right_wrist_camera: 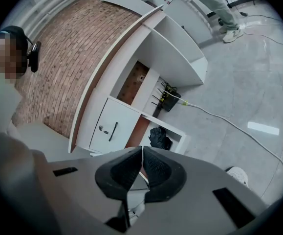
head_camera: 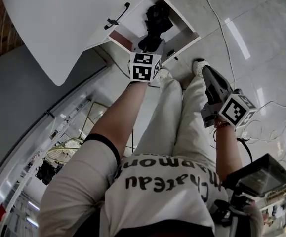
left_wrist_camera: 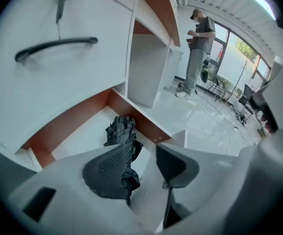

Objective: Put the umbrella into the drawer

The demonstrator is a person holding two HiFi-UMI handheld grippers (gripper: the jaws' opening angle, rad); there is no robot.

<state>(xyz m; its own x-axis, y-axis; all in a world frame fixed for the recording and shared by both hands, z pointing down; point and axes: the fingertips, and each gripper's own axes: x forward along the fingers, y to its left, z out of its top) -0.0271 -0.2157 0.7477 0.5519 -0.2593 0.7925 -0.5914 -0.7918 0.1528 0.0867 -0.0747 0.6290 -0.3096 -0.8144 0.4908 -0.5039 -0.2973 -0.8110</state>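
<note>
Umbrella (left_wrist_camera: pixel 121 132) lies in open drawer (left_wrist_camera: pixel 65 124), 11 o'clock off left gripper (left_wrist_camera: pixel 140 158); jaws spread, empty, so drop looks done; right gripper (right_wrist_camera: pixel 142 161) pressed together, idle

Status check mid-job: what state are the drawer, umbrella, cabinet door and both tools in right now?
Drawer: pulled open.
Umbrella: folded, lying inside the drawer.
Cabinet door: shut.
Left tool: open, gripping nothing.
Right tool: shut, empty.

The umbrella (left_wrist_camera: pixel 121 131) lies in the open drawer (left_wrist_camera: pixel 77 119) beside the door (left_wrist_camera: pixel 58 82), with the left tool (left_wrist_camera: pixel 143 161) above it, apart.
</note>
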